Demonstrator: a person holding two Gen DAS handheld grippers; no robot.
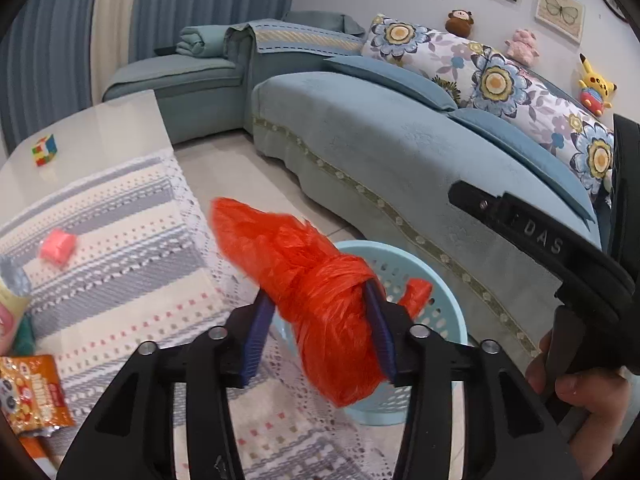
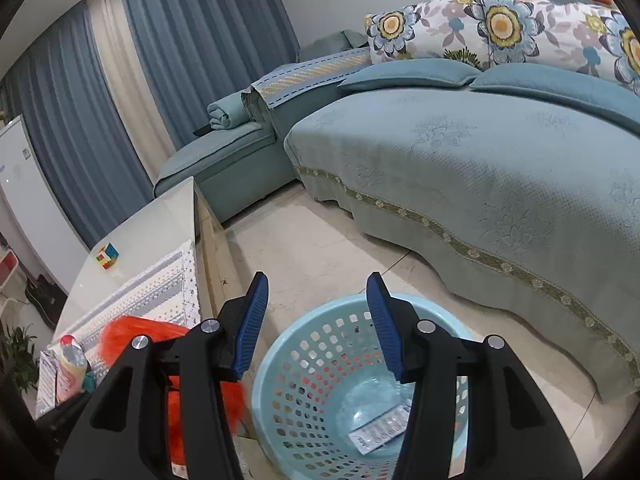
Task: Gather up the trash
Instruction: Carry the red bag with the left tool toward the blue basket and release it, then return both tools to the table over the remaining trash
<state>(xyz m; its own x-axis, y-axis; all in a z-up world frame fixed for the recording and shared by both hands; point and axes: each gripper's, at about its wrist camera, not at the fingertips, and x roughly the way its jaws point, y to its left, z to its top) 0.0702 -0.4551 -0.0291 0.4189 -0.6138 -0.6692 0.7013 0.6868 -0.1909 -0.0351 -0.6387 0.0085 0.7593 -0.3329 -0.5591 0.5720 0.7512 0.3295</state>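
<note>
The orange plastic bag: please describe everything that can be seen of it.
The orange plastic bag is thin, crinkled film, bunched into a long wad with a knot-like twist near its middle. It lies between the blue fingers of the left gripper, and both pads appear to touch it. One end points up and left over the striped tablecloth; the other hangs toward the camera. It is above the near rim of the light blue basket, not yet inside it.
</note>
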